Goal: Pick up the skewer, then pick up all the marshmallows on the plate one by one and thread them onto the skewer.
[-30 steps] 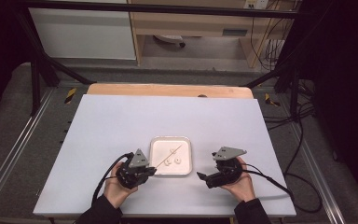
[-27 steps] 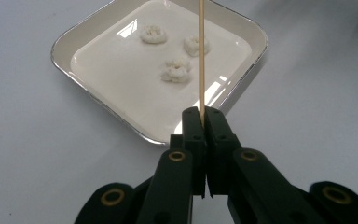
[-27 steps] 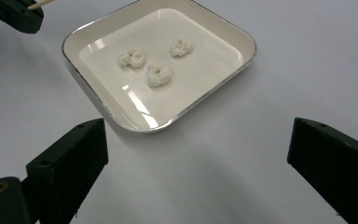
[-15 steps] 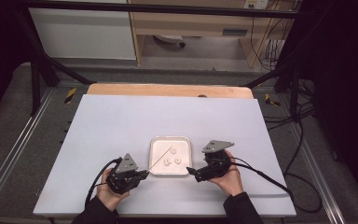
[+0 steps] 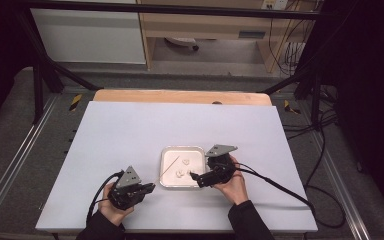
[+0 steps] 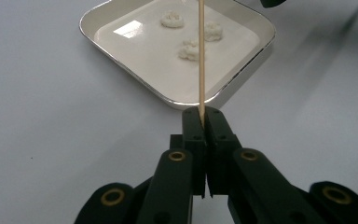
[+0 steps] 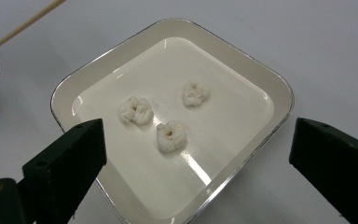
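Observation:
A white square tray (image 5: 182,148) sits near the table's front middle and holds three small white puffed pieces (image 7: 171,136). My left gripper (image 5: 151,188) lies left of the tray, shut on the near end of a thin wooden skewer (image 6: 200,56). The skewer reaches up over the tray's rim (image 6: 121,70) toward the pieces (image 6: 189,49). My right gripper (image 5: 194,176) is at the tray's right front corner. Its jaws stand wide open (image 7: 198,130) on either side of the tray (image 7: 270,84), nothing between the pads. The skewer's shaft (image 7: 23,25) crosses the top left corner of the right gripper view.
The white table top (image 5: 130,130) has free room behind and on both sides of the tray. A wooden strip (image 5: 180,96) runs along the far edge. Cables (image 5: 280,187) trail from the right gripper toward the right edge.
My right gripper has moved left, up to the tray's corner. My left gripper has drifted a little left and toward the front edge, still holding the skewer.

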Motion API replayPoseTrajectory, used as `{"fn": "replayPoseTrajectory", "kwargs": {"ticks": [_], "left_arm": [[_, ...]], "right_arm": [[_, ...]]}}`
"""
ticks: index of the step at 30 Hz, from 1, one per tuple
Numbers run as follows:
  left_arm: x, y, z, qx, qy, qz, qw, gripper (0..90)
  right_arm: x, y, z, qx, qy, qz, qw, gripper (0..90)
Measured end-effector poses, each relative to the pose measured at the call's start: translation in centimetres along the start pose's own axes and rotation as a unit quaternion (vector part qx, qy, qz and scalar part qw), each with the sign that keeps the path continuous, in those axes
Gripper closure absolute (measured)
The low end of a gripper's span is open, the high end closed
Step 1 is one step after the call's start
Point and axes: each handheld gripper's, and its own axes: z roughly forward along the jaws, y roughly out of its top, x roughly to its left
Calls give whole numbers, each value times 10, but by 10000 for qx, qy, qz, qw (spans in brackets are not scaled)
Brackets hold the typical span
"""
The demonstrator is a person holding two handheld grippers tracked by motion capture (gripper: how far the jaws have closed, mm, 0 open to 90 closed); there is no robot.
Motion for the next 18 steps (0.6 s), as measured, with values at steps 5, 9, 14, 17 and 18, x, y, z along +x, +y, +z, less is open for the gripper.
{"fn": "replayPoseTrajectory", "kwargs": {"ticks": [5, 9, 14, 17, 18], "left_arm": [[0, 0, -1, -46, -18, -11, 10000, 881], [0, -1, -1, -60, -32, -24, 10000, 881], [-2, -1, 0, -83, -31, -10, 10000, 881], [-2, -1, 0, -86, -18, -5, 10000, 881], [-2, -1, 0, -90, -6, 3, 10000, 881]], "right_arm": [[0, 3, 8, 34, 30, -47, 10000, 61], [1, 5, 15, 72, 112, -114, 9998, 89], [-1, 4, 22, -6, 184, -79, 9998, 186], [-1, 2, 27, 31, 332, -109, 9994, 255], [0, 1, 28, 32, 369, -118, 9992, 273]]}}
